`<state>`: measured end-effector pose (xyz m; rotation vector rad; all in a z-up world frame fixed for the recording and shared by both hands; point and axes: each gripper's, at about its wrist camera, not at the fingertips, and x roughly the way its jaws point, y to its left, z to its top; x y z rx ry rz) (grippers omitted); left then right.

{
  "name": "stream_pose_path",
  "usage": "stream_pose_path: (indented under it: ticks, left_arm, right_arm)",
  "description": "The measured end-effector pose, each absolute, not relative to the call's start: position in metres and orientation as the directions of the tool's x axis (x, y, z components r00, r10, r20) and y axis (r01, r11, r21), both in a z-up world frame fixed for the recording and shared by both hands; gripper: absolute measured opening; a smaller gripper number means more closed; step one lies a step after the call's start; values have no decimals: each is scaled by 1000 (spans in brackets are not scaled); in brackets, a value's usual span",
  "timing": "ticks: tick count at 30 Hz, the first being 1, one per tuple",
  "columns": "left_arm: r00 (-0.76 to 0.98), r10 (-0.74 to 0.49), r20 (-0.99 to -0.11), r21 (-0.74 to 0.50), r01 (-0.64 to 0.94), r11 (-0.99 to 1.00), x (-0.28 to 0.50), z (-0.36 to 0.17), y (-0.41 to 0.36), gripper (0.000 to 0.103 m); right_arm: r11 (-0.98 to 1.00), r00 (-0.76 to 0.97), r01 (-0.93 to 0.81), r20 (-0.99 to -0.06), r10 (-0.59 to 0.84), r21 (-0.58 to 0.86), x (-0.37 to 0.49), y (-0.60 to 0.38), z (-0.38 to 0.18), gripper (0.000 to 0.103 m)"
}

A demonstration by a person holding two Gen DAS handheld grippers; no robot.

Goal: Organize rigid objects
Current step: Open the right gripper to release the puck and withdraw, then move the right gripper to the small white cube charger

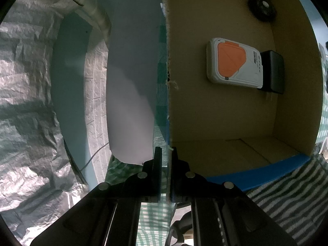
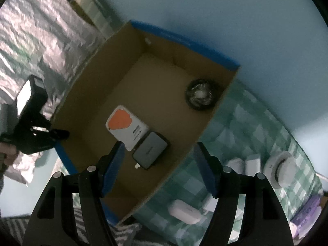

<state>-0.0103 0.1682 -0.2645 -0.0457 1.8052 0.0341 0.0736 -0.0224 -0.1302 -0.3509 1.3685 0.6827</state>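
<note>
An open cardboard box with blue-taped rims stands on a green checked cloth. On its floor lie a white device with an orange panel, a dark grey adapter touching it, and a black round fan in a corner. My left gripper is shut on the frayed top edge of the box's side wall; the right wrist view shows it at the left rim. My right gripper hangs open above the box with nothing between its fingers, the adapter lying far below them.
Crinkled silver foil covers the area left of the box. A striped cloth lies by the near rim. On the checked cloth right of the box sit a white round device, a white oval case and small white blocks.
</note>
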Motion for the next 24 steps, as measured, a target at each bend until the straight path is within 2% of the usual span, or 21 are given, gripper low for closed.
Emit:
stream_pose_path:
  ticks: [10, 24]
  left_arm:
    - [-237, -10, -972, 0, -43, 999, -8, -264, 166, 9]
    - [-246, -6, -969, 3, -35, 999, -6, -265, 165, 9]
  right_arm:
    - [838, 70, -533, -981, 181, 117, 85, -88, -117, 71]
    - [915, -41, -396, -997, 59, 70, 83, -151, -178, 71]
